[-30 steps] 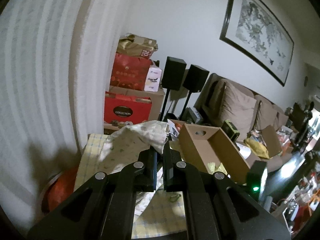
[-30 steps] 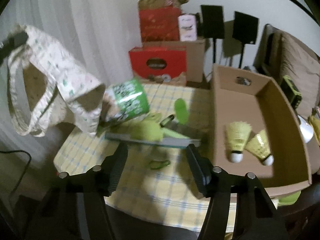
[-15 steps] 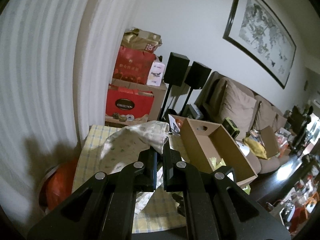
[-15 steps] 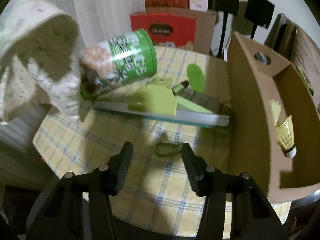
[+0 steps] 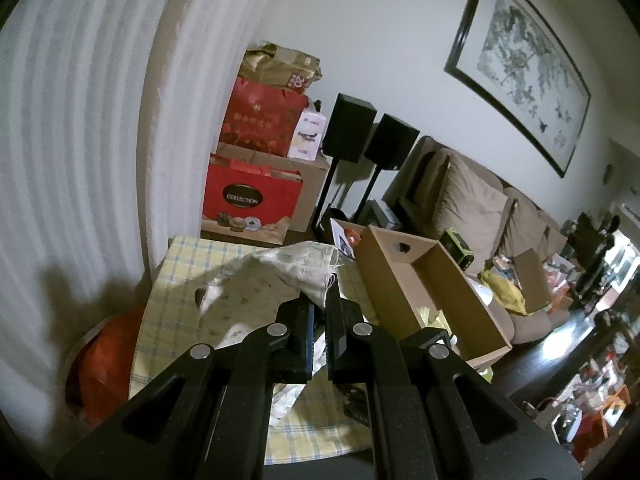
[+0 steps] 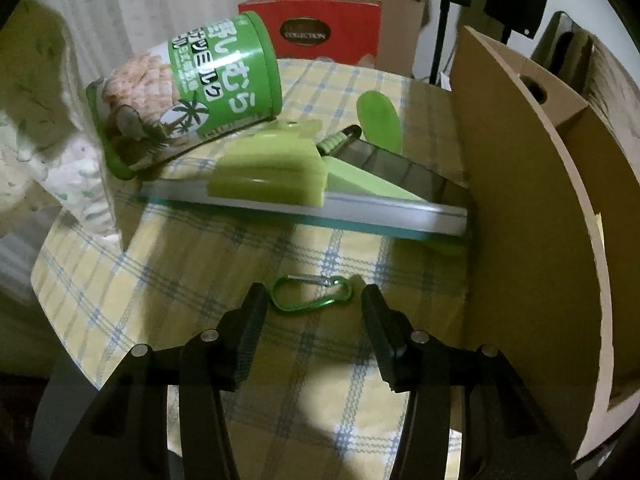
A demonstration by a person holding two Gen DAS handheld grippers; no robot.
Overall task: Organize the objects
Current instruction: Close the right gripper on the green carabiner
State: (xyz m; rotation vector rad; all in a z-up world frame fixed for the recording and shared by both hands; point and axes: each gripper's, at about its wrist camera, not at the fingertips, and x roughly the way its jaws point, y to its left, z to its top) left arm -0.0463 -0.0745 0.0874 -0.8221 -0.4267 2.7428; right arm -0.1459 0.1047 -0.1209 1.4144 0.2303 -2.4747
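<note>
Just ahead of the right gripper, lying flat on the yellow checked tablecloth, is the small green metal carabiner clip, and its two ends sit close to the inner faces of the parted black fingers without either one pressing on it. The step in hand looks like picking this clip up so it can go into the open brown cardboard box standing just to the gripper's right. To do it well, the holder would bring both fingertips right down to the cloth, keep the clip centred between them, and close along its long axis. A thin wire shape like this will probably slide or flip if one side touches first, and the loose cloth may bunch under the tips. Beyond the clip lie a flat grey-edged board with a lime-green block on it and a tipped green printed snack canister, both far enough ahead to stay clear of a straight descent. Meanwhile the left gripper is clamped narrowly on a corner of the pale floral fabric bag, holding it above the table's left part; keeping it there would stop the cloth draping over the work area.
</note>
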